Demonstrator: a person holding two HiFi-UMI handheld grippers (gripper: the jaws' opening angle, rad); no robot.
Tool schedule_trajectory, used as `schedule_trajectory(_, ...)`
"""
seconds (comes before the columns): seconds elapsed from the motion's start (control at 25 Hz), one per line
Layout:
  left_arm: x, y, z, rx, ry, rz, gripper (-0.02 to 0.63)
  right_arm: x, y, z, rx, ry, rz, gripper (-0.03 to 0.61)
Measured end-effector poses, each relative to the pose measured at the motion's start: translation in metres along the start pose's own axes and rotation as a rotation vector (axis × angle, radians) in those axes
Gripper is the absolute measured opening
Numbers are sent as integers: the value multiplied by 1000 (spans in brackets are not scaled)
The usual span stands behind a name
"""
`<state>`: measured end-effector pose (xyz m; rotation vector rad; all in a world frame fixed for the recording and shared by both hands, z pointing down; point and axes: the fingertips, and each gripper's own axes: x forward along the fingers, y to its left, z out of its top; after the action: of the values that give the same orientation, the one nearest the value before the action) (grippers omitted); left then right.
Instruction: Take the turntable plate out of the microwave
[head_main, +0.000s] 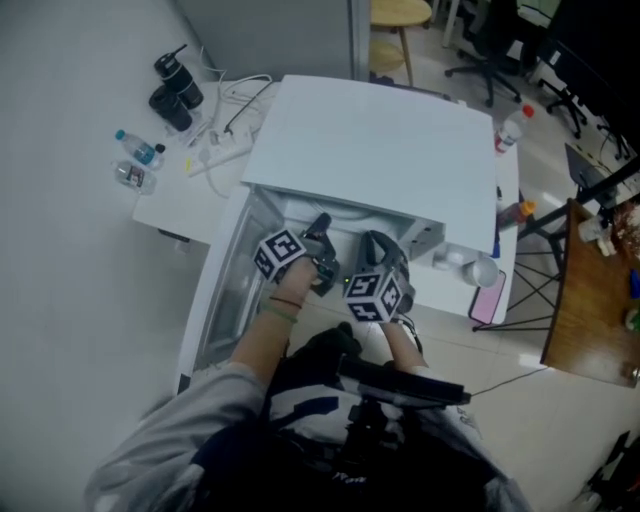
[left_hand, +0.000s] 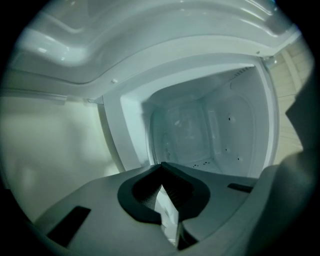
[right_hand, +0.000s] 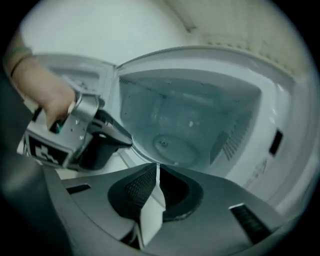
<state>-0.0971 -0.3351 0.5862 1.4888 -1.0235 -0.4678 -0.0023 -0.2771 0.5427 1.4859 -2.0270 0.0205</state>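
White desk (head_main: 170, 205) carries a white microwave (head_main: 370, 150), viewed steeply from above. Microwave door (head_main: 205, 310) stands swung fully open on the left side of the head view, exposing the cavity (right_hand: 200, 115).

Glass turntable plate (right_hand: 172, 147) is inside the cavity, lying flat on the cavity floor with its central hub visible in the right gripper view. It has not been lifted out.

Person stands directly before the open microwave, both forearms extended toward the cavity mouth.

Left gripper (head_main: 320, 232) is at the left part of the opening. In its own view its jaws (left_hand: 161, 167) are together, pointing into the pale cavity; nothing can be made out between them. The same gripper, with the hand around it, appears at the left of the right gripper view, near the cavity's front edge.

Right gripper (head_main: 378, 242) is just beside it, at the centre of the opening. Its jaws (right_hand: 157, 167) are likewise closed, tips level with the near edge of the plate. Whether the tips touch the plate cannot be determined, and no part of the plate can be seen clamped between them.

Smaller items on the desk, well apart from the work: two black flasks (head_main: 175, 90), a clear water bottle (head_main: 138, 148) and a white power strip (head_main: 225, 148) to the left of the microwave; a pink phone (head_main: 487, 298) to its right.
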Motion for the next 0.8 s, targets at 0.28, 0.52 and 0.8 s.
schedule_trajectory(0.28,1,-1,0,-20,3,-13,-5,32,9,-7,-537,19,-82,67)
schedule_trajectory(0.52,0,-2,1,-34,18,-20,-5,41,20,-7,-648,64,-58,106)
schedule_trajectory(0.8,1,0,0,-24,30,-25,-5,50,21,-1,-750,122,-33,103)
